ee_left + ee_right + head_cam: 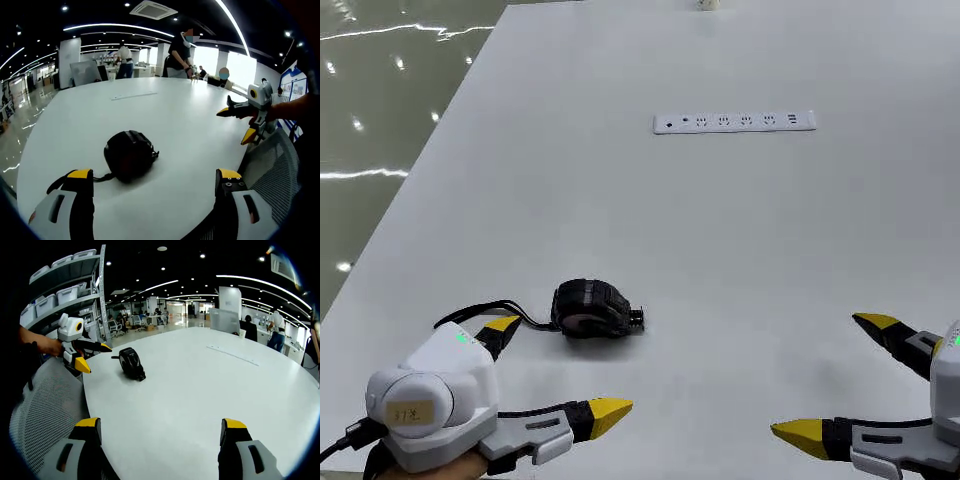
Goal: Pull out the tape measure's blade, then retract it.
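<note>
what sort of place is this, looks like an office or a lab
Probably an open-plan office or lab space: a large white table with a power strip on it, metal shelving loaded with storage bins, and desks with office chairs in the wide room behind.

A broad white tabletop (740, 260) carries a white power strip (734, 122) near its far edge. Beside it, a glossy greenish floor (390, 110) mirrors the lights. The dark ceiling has long light strips (125, 25) and an air vent (152, 9). Metal shelving (70, 285) holds pale bins, and bright windows (240, 67) line one wall.
</note>
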{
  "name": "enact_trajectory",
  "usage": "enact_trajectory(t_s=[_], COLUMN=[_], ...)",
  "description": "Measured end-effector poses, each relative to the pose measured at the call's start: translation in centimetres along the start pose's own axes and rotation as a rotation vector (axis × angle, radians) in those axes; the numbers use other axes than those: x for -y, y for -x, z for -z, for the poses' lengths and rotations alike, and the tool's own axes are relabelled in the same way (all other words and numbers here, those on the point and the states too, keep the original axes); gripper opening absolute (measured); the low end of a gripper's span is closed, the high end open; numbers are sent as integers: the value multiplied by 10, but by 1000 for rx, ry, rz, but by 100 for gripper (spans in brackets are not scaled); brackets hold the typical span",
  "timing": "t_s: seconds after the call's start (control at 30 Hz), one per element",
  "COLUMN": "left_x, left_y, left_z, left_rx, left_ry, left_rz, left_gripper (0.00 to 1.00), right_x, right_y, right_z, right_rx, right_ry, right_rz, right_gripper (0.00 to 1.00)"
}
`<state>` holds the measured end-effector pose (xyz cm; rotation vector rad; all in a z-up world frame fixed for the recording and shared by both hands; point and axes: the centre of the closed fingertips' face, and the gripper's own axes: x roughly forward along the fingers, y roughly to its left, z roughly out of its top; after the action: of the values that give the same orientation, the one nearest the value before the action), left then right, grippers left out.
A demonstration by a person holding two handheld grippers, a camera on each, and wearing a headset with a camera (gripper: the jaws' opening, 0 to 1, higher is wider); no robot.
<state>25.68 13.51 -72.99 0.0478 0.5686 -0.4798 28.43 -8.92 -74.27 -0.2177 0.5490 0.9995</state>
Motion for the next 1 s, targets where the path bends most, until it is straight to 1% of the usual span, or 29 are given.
enact_trajectory(t_s=[0.3,0.57,0.73,0.8,0.9,0.97,1.0], left_x=[4,1,-5,-5,-6,-5,-6], left_y=[3,6,6,6,6,6,6], left_z=[-1,-3,-3,-3,-1,-1,-1], left_rx=[2,13,17,18,14,18,19], left_ry=[-9,3,2,15,9,11,9], left_rz=[16,13,-4,1,2,11,7], left_gripper=[99,99,99,99,99,99,99], right_x=[0,0,0,0,0,1,1], right_y=[2,4,5,5,6,6,6], right_z=[-1,-2,-2,-2,-2,-2,-2], right_rx=[6,7,8,9,7,6,7], right_ry=[3,4,4,1,-2,-2,-3], right_rz=[6,7,9,9,10,12,11], right_gripper=[99,99,99,99,99,99,99])
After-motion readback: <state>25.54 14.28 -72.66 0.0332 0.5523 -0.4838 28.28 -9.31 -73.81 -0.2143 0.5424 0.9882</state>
